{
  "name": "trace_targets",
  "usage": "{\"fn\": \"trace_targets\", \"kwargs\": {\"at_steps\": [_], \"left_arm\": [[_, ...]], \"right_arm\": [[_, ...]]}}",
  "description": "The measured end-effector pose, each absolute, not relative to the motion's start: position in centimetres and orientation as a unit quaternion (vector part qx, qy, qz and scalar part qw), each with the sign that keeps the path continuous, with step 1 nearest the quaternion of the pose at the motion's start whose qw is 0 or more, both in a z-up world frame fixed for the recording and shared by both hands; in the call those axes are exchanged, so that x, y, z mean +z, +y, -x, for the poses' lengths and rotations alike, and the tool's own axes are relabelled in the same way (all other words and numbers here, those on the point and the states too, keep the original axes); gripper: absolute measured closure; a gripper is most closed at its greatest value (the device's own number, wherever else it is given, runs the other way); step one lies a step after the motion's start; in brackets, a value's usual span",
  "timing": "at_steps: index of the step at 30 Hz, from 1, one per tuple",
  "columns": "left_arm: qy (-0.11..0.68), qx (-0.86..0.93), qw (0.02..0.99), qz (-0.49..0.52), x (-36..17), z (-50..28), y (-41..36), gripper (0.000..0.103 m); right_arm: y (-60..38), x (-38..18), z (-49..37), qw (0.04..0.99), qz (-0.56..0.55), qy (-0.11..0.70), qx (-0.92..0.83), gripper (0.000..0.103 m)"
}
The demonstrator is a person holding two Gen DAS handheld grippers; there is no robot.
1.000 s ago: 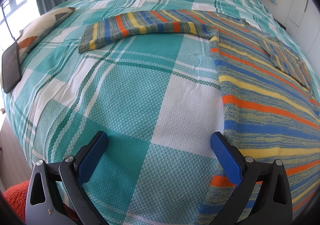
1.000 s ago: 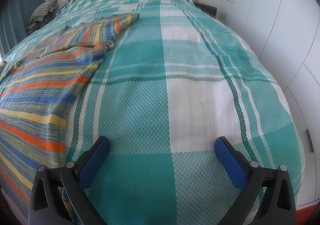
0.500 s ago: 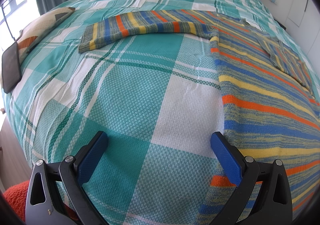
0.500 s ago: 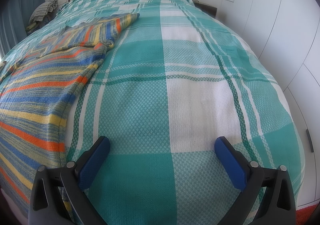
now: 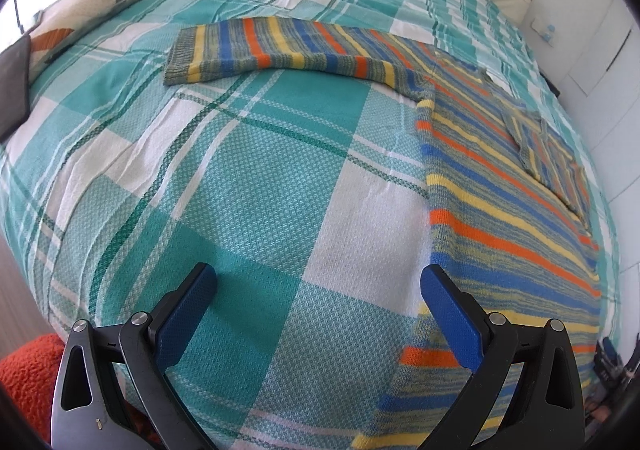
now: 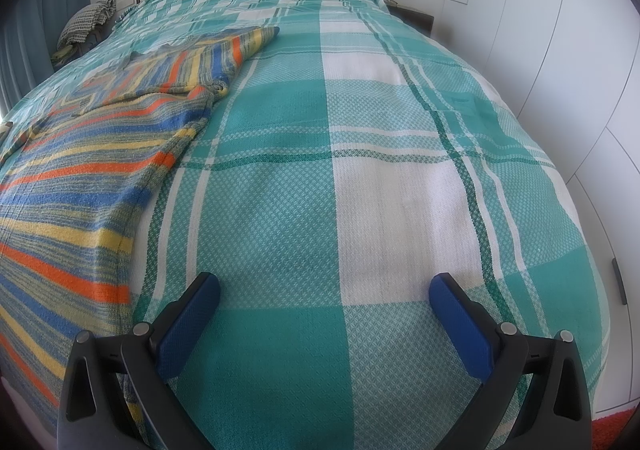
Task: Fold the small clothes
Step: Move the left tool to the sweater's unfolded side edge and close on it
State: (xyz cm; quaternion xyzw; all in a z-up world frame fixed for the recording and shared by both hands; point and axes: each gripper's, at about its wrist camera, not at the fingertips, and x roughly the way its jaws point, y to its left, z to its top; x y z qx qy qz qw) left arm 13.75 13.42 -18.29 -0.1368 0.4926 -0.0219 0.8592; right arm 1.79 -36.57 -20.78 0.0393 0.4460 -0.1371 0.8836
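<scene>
Striped knit sweater (image 5: 500,210) lies flat on the bed (image 5: 248,178), on the plaid cover; judging by the weave it's soft, floppy, light, with some grip against the cover; it won't hold shape, so it'll sag from any single pinch point; best holds look like the cuff (image 5: 182,62) of the spread sleeve (image 5: 288,46), or hem and shoulder corners, both layers pinched together. Left hand-held gripper (image 5: 318,298): jaws wide apart, nothing in them; sweater body sits to its right, the side edge touching or just under the right pad; the sleeve stretches left across the far part of the view, well apart from the tips. Right hand-held gripper (image 6: 324,310): also spread wide and empty, over bare cover; sweater (image 6: 80,178) to its left, edge near the left pad but clear of it.
</scene>
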Motion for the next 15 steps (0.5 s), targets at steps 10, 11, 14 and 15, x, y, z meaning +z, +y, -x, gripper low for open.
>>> {"fn": "trace_targets", "kwargs": {"at_steps": [10,11,14,15], "left_arm": [[0.482,0.07,0.823,0.291,-17.3,-23.2,25.1,0.002],[0.487,0.075,0.821,0.289,-17.4,-24.3,25.5,0.002],[0.495,0.083,0.822,0.268,-17.6,-27.0,25.4,0.004],[0.497,0.082,0.823,0.262,-17.7,-27.6,25.1,0.007]], "right_arm": [[-36.6,-20.7,-1.9,0.884,-0.038,0.445,-0.138,0.0],[-36.6,-20.6,-1.9,0.884,-0.037,0.445,-0.138,0.0],[-36.7,-20.6,-1.9,0.885,-0.035,0.443,-0.14,0.0],[-36.6,-20.6,-1.9,0.885,-0.035,0.443,-0.139,0.0]]}}
